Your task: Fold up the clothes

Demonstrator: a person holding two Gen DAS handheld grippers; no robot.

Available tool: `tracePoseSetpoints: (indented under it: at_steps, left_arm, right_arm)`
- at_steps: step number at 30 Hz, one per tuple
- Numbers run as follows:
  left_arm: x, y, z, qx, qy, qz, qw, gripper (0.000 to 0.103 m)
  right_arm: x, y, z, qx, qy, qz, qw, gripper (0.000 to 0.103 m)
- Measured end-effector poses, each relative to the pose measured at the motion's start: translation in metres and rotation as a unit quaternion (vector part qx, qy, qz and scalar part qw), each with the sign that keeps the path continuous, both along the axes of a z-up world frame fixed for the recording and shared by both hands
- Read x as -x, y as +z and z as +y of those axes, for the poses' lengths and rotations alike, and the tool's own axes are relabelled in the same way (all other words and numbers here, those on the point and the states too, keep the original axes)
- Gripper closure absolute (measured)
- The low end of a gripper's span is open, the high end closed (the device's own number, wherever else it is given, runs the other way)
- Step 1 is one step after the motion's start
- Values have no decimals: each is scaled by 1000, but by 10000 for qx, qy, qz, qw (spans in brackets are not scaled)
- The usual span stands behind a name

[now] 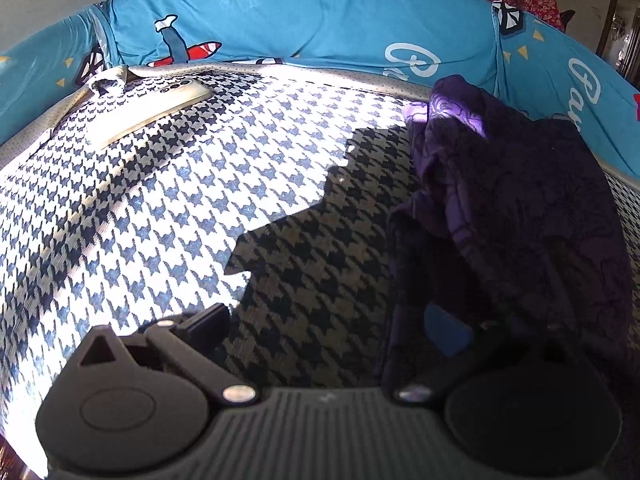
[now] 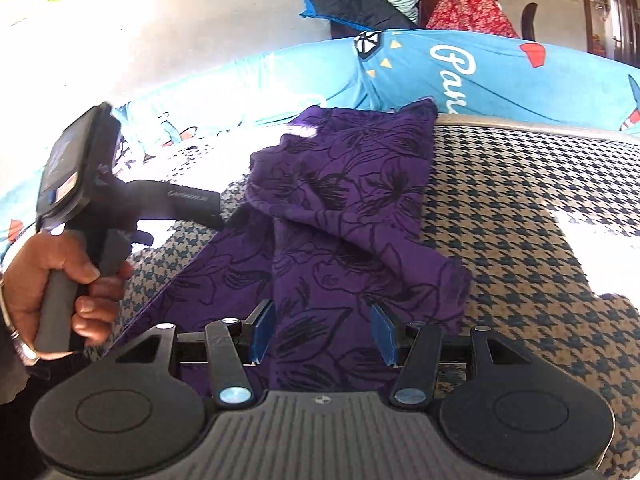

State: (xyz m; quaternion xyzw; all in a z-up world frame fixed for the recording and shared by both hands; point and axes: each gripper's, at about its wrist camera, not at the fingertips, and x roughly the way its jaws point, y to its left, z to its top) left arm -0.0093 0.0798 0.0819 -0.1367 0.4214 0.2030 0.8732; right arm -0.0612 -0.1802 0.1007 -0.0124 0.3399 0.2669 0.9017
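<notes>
A purple garment with a dark floral print (image 2: 340,208) lies rumpled on the houndstooth bed cover (image 2: 520,216). My right gripper (image 2: 322,332) is open, its blue pads (image 2: 262,334) standing either side of the garment's near fold. In the left wrist view the same garment (image 1: 500,200) is heaped at the right in shadow. My left gripper (image 1: 326,326) is open; its right pad (image 1: 444,332) sits against the cloth's edge and the left finger is over bare cover. A hand (image 2: 60,280) holds the left gripper (image 2: 224,216), whose tip meets the garment's left edge.
A pale phone (image 1: 156,110) lies on the houndstooth cover (image 1: 200,200) at the far left. A bright blue printed sheet (image 1: 300,20) runs along the back edge. Red floral cloth (image 2: 468,8) and a dark blue item (image 2: 356,4) sit behind it.
</notes>
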Motion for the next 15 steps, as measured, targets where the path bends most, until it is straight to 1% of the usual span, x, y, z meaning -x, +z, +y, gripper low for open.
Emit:
tracePoseSetpoints:
  at_steps: [3,8,12,15]
  left_arm:
    - [15,-3,-5,-32,-74,23,10000,0]
    - [34,-7,-17,-149,-241,51,9996,0]
    - [44,-12,-25,-145,-335,109,9993,0]
    - [48,-13,-30,-221,-376,107,9990,0]
  right_arm:
    - [-7,-1,-13,-54,-344,28,9994,51]
    - [-16,-9,-28,49,-835,49,9965,51]
    - [-29,-19,-42,-156,-1114,257,9933,51]
    - [-40,-26,-52,-554,-1248,473,9895,51]
